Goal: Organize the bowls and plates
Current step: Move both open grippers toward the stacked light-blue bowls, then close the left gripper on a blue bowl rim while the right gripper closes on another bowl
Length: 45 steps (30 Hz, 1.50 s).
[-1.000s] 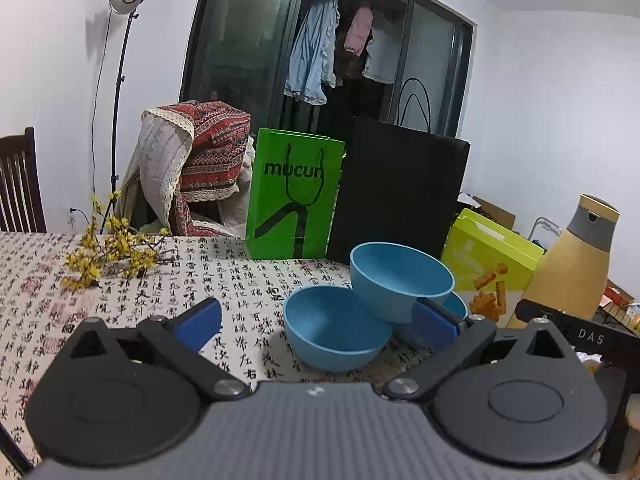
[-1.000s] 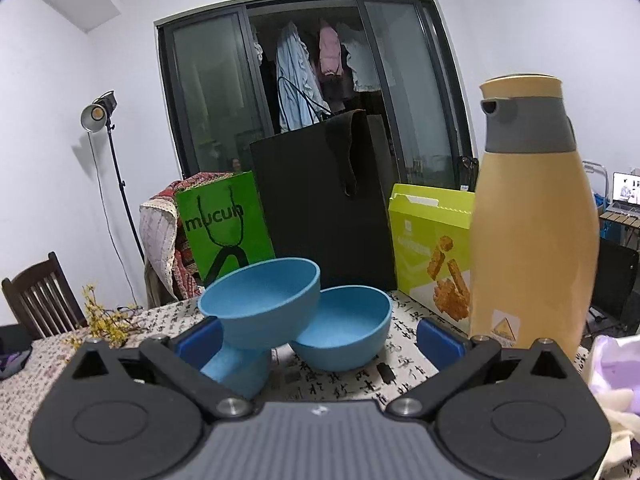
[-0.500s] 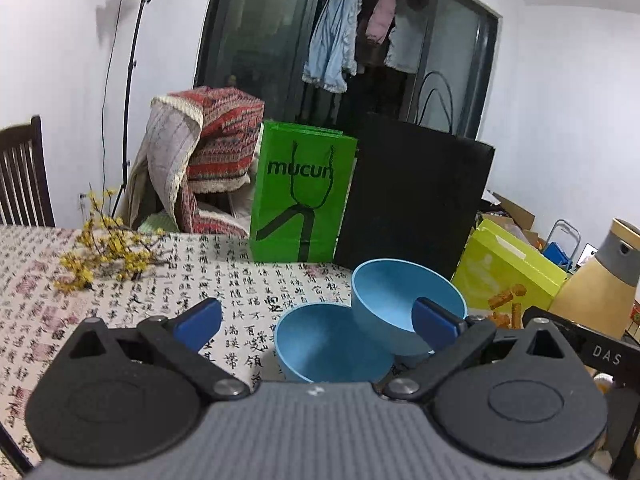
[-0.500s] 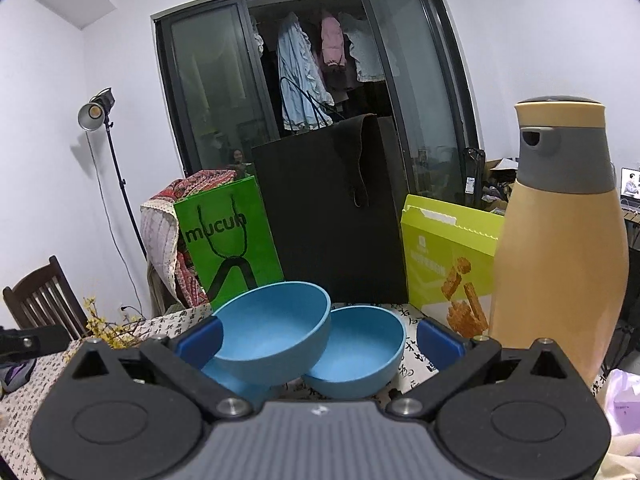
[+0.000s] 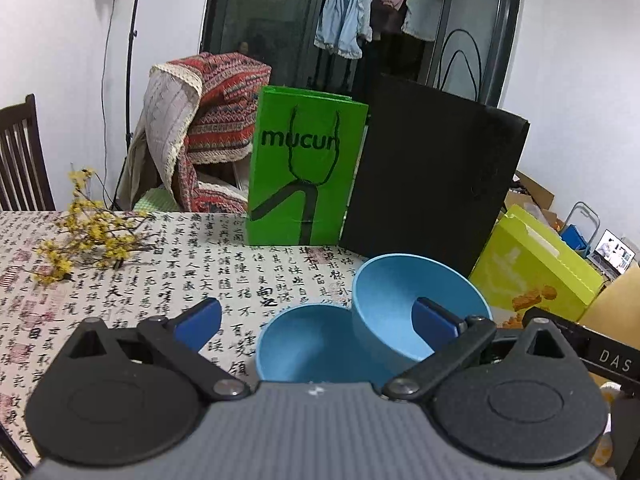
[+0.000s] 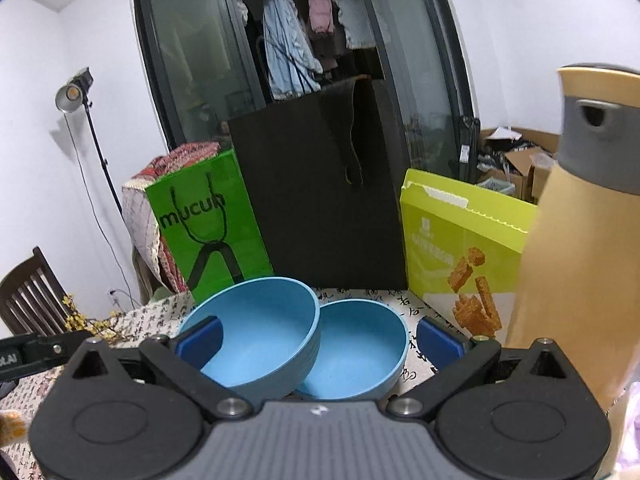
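I work down from the table [image 5: 160, 264] with its calligraphy cloth. One black paper bag [image 5: 432, 184], one green mucun bag [image 5: 304, 168], one tan thermos flask [image 6: 580, 240] and one yellow-green snack box [image 6: 460, 240] stand along the far side.

Over the last second both tools have dropped and closed in, so the blue bowls now sit low and large at centre bottom of both views. I read that as the approach to a grasp being nearly done, with nothing stacked yet.

I count two bowls per view. The tilted bowl [image 5: 392, 308] leans on a level bowl [image 5: 304, 348] in the left view. The right view shows it beside another bowl [image 6: 360, 348], so there may be three in all. I see no plates.

The left gripper [image 5: 316, 320] is spread wide and holds nothing, its right pad overlapping the tilted bowl's mouth. The right gripper [image 6: 320, 336] is equally wide and empty, bracketing both bowls. One yellow flower sprig [image 5: 88, 232] lies at mid left.
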Each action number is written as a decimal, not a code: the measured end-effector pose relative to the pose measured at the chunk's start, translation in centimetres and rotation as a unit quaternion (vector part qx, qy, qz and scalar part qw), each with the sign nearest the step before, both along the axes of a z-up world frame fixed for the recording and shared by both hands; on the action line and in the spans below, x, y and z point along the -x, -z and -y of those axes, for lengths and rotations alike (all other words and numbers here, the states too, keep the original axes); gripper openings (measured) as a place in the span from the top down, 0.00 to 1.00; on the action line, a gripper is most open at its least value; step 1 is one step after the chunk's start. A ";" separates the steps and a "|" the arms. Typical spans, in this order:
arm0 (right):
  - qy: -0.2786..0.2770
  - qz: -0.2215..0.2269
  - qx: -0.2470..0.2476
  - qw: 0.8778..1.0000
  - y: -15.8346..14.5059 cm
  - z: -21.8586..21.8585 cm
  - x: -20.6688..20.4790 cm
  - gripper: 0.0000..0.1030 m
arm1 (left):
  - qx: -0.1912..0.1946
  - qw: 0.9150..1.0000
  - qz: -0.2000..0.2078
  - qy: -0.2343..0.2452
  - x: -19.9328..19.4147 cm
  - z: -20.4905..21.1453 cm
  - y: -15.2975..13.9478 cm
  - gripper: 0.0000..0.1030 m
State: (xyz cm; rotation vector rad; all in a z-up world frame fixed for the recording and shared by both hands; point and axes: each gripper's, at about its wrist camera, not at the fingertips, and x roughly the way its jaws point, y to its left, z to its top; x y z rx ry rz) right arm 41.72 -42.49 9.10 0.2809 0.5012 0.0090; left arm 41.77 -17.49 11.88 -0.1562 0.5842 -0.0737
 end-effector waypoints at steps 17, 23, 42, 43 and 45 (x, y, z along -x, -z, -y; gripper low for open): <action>0.019 -0.071 0.028 0.997 1.2 0.2 -6.7 0.17 | -0.037 0.998 -0.048 -0.034 -6.1 3.0 2.5 0.00; 0.008 -0.093 0.048 0.994 1.8 -1.0 -8.3 0.32 | -0.036 0.998 -0.052 -0.028 -7.2 3.6 3.1 0.02; 0.007 -0.142 0.036 0.989 4.1 -1.7 -11.3 0.67 | -0.017 0.996 -0.085 -0.011 -9.5 4.8 6.0 0.34; 0.007 -0.144 0.035 0.989 4.2 -1.7 -11.3 0.69 | -0.015 0.996 -0.085 -0.010 -9.5 4.8 6.1 0.37; 0.005 -0.147 0.031 0.989 4.3 -1.7 -11.4 0.72 | -0.012 0.996 -0.086 -0.006 -9.6 4.9 6.2 0.48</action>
